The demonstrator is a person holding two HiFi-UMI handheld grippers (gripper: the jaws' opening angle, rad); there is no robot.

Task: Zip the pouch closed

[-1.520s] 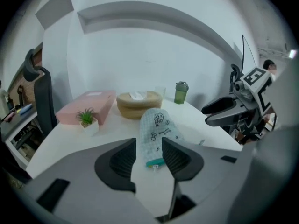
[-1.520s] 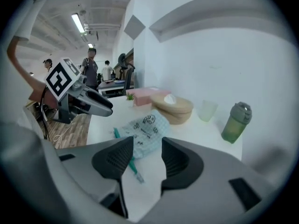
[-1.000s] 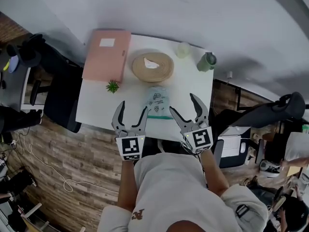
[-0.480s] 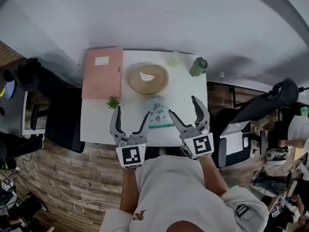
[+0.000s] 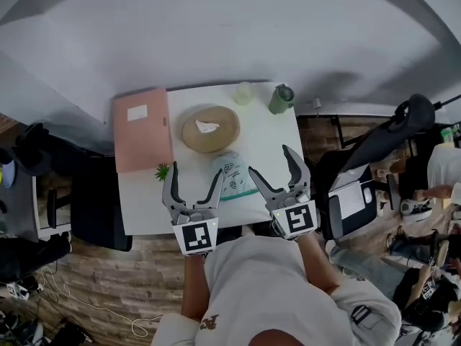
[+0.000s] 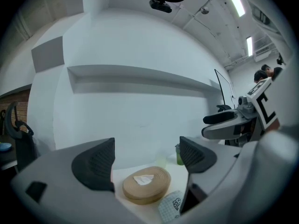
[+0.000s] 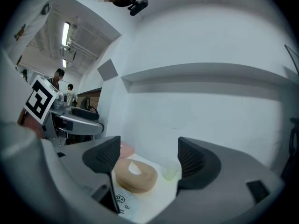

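The pouch (image 5: 230, 179), pale with small printed figures and a green zip edge (image 5: 241, 195), lies flat near the front edge of the white table (image 5: 144, 207). Both grippers hang above and in front of it, pointing level and touching nothing. My left gripper (image 5: 195, 173) is open; its jaws have just been opening, with nothing between them. My right gripper (image 5: 270, 161) is open too, and empty. In the left gripper view a corner of the pouch (image 6: 170, 206) shows low between the left gripper's (image 6: 145, 157) jaws. The right gripper view shows the pouch (image 7: 126, 202) below the right gripper (image 7: 147, 157).
Behind the pouch sits a round tan basket (image 5: 209, 128) with a white slip inside. A pink folder (image 5: 140, 128) and a small green plant (image 5: 163, 170) are on the left, a pale cup (image 5: 243, 92) and green bottle (image 5: 281, 98) at the back. Black chairs (image 5: 94, 193) flank the table.
Both grippers have risen away from the table, which now looks smaller and farther. The left jaws stand wider apart than a second ago. The pouch has not moved.
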